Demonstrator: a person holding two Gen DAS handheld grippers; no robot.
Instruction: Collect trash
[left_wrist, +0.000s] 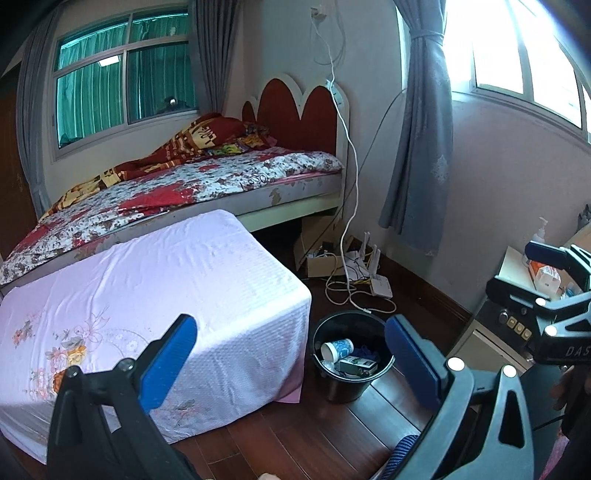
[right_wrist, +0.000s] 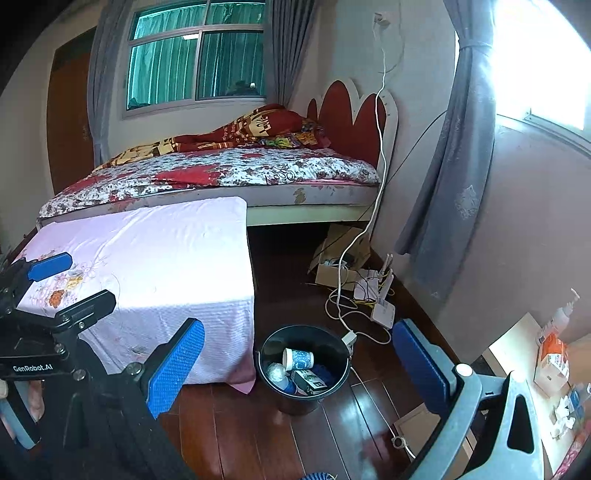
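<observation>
A black bucket (left_wrist: 345, 384) stands on the wooden floor beside a low table under a pink cloth (left_wrist: 155, 295). Inside lie a white and blue paper cup (left_wrist: 337, 349), a small green and white carton (left_wrist: 358, 365) and other scraps. The bucket also shows in the right wrist view (right_wrist: 334, 387) with the cup (right_wrist: 297, 359) and carton (right_wrist: 310, 380). My left gripper (left_wrist: 291, 360) is open and empty, held above the floor near the bucket. My right gripper (right_wrist: 295, 373) is open and empty, above the bucket. The right gripper also shows at the left wrist view's right edge (left_wrist: 546, 291).
A bed (left_wrist: 177, 184) with floral bedding stands behind the table. White cables (left_wrist: 351, 291), a router (left_wrist: 380, 286) and a cardboard box (left_wrist: 325, 258) lie on the floor by the wall. A side table (right_wrist: 524, 354) at right holds a pump bottle (right_wrist: 561, 314) and packets.
</observation>
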